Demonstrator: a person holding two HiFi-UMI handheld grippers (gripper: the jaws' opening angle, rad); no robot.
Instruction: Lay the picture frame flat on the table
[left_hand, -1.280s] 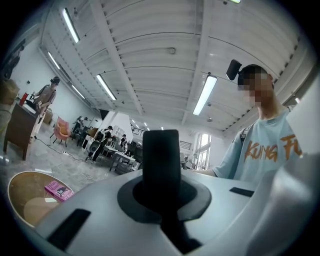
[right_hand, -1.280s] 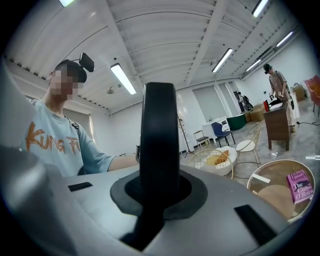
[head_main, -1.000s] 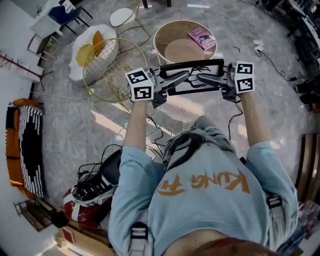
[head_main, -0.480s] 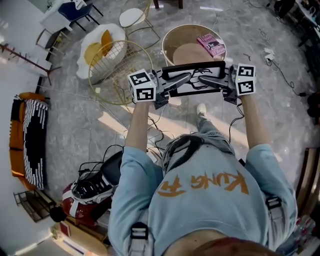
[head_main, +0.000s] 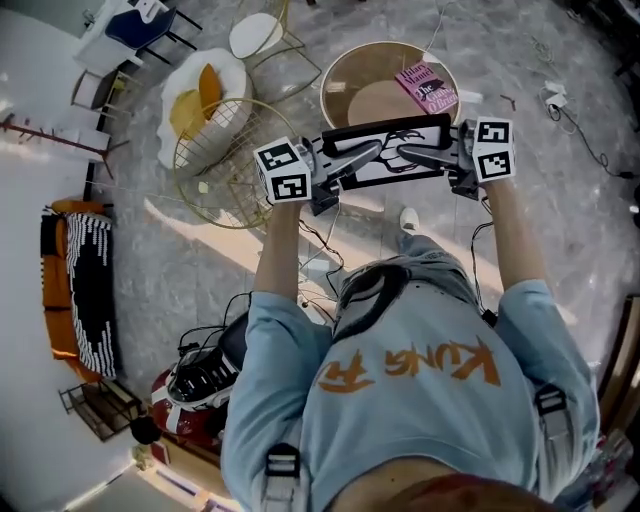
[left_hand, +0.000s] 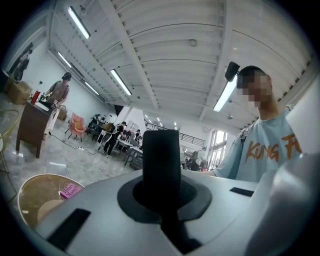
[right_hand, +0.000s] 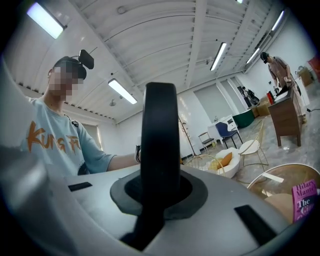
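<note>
Light-blue short-sleeved T-shirt (head_main: 400, 430) with orange "KUNG FU" lettering (head_main: 410, 366), dark shoulder straps (head_main: 281, 466) with grey buckles, black head camera (right_hand: 86, 59); left gripper (head_main: 372, 153) and right gripper (head_main: 404, 154) grey with black fingers, each carrying a white, black-square-marked cube.

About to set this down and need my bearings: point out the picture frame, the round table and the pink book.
picture frame (head_main: 385, 127), head view, on its black top edge.
round table (head_main: 362, 103), head view, on the bare wooden top.
pink book (head_main: 428, 87), head view, on the middle of its cover.
</note>
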